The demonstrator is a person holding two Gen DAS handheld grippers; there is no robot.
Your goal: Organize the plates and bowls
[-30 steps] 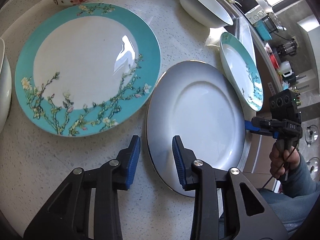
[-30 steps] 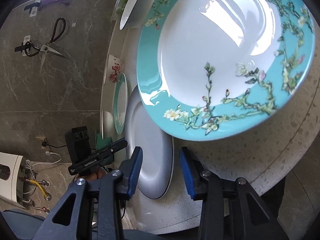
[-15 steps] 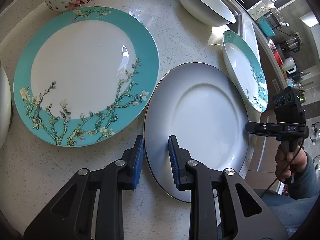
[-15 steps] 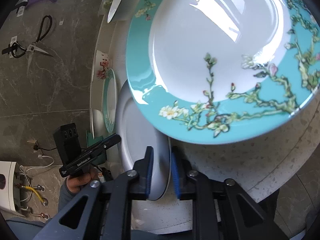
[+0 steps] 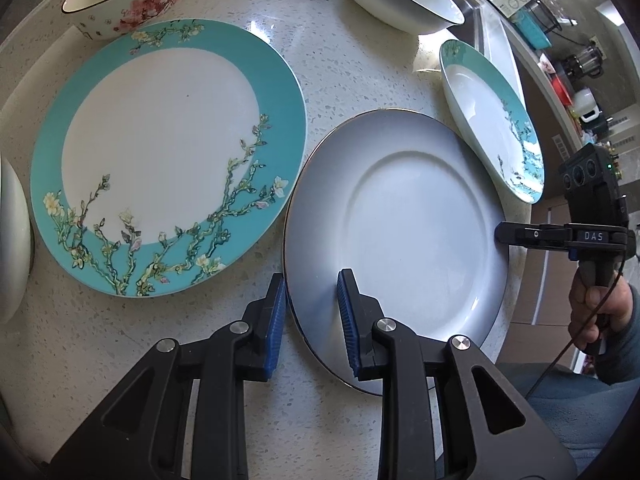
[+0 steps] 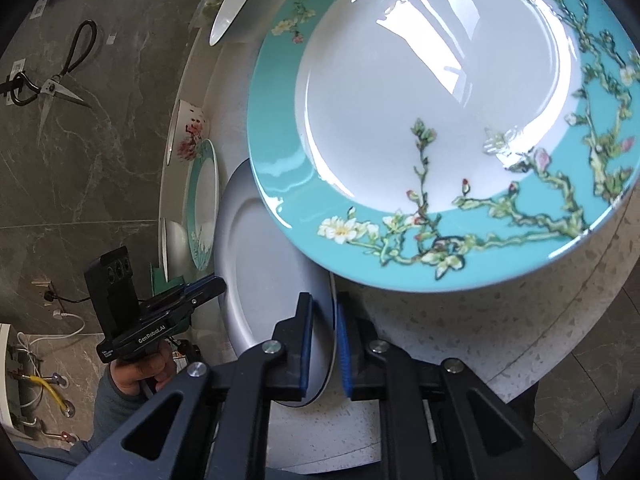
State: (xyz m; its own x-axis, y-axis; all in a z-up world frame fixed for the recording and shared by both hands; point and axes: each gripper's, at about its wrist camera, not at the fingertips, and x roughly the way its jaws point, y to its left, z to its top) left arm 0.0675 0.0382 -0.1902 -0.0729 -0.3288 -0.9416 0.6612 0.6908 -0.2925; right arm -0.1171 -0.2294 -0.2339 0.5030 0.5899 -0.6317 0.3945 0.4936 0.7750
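Both grippers clamped one white plate [image 5: 416,216]: left gripper [image 5: 311,312] pinched its near rim, right gripper [image 6: 324,340] the opposite edge. Plate lay on the speckled counter [image 5: 340,72], just beside a large teal floral plate [image 5: 168,160]; smaller teal plate [image 5: 492,120] overlapped its far rim.

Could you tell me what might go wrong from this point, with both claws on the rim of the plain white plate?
1. The white plate is pinched only at its rim by the left claw and the right claw; uneven lifting could let it slip.
2. The small teal plate overlaps its far edge, so raising it may tip or drag that plate.
3. The large teal plate lies close beside it and could get knocked.
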